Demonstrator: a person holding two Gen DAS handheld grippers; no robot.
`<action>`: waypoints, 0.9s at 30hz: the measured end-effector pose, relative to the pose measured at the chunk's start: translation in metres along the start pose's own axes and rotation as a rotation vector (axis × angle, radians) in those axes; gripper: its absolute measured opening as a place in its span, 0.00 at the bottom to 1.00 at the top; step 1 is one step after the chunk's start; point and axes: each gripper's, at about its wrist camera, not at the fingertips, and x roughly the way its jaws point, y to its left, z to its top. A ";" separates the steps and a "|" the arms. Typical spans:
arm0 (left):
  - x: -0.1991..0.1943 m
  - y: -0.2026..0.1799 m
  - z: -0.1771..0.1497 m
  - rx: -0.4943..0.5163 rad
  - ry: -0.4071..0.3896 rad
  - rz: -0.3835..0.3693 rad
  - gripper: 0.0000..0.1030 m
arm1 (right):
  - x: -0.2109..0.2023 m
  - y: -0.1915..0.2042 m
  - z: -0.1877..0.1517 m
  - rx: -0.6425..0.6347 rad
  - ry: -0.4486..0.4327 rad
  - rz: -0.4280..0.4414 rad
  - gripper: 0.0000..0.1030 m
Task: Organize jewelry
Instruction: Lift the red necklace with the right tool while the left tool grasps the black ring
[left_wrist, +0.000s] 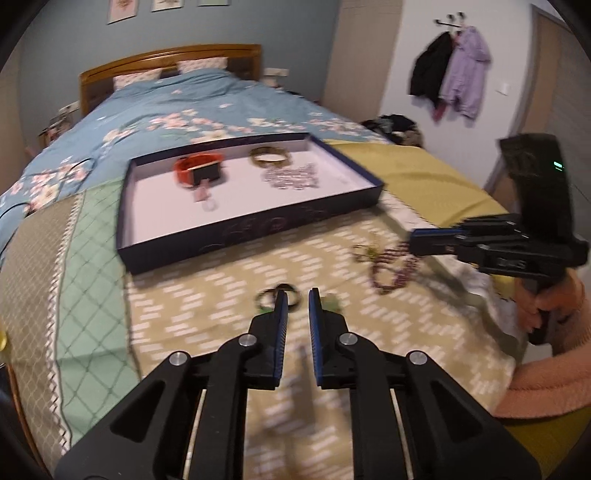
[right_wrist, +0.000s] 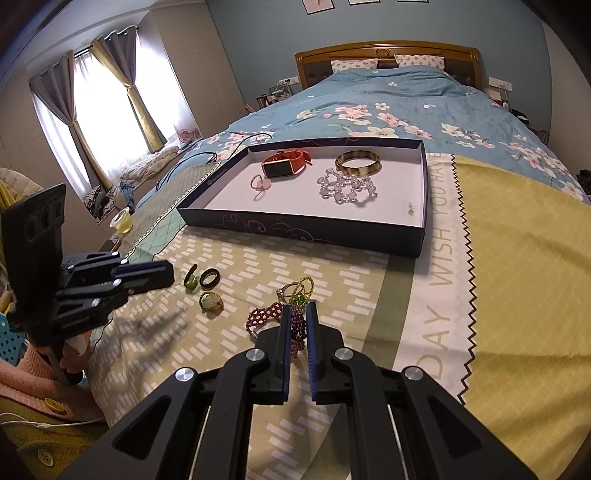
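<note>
A dark blue tray (right_wrist: 295, 223) (left_wrist: 258, 236) on the bed holds an orange watch (right_wrist: 284, 164), a gold bangle (right_wrist: 357, 163), a clear bead bracelet (right_wrist: 347, 186) and a pink ring (right_wrist: 258, 182). On the bedspread lie a black ring (right_wrist: 209, 277) (left_wrist: 290, 291), a green ring (right_wrist: 191, 277), a green-stone ring (right_wrist: 210, 300), small gold rings (right_wrist: 299, 288) and a purple bead bracelet (right_wrist: 264, 314) (left_wrist: 391, 269). My left gripper (left_wrist: 298, 295) is slightly open, empty, just before the black ring. My right gripper (right_wrist: 298, 308) is narrowly open with the purple bracelet between its fingers.
The bed has a blue floral duvet (right_wrist: 388, 107) and a wooden headboard (right_wrist: 388, 55). A yellow cloth (right_wrist: 524, 258) lies right of the tray. A small yellow cup (right_wrist: 122, 221) and cables (right_wrist: 207, 158) are at the left. Coats (left_wrist: 454, 74) hang on the wall.
</note>
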 end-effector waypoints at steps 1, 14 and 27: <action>0.000 -0.003 -0.001 0.014 0.005 -0.030 0.10 | 0.000 0.000 0.000 0.001 0.000 0.001 0.06; 0.034 0.019 0.000 -0.090 0.124 -0.018 0.15 | 0.001 -0.003 -0.002 0.016 -0.001 0.011 0.06; 0.051 0.007 0.014 -0.009 0.143 0.030 0.24 | -0.008 0.012 0.016 -0.033 -0.049 0.038 0.06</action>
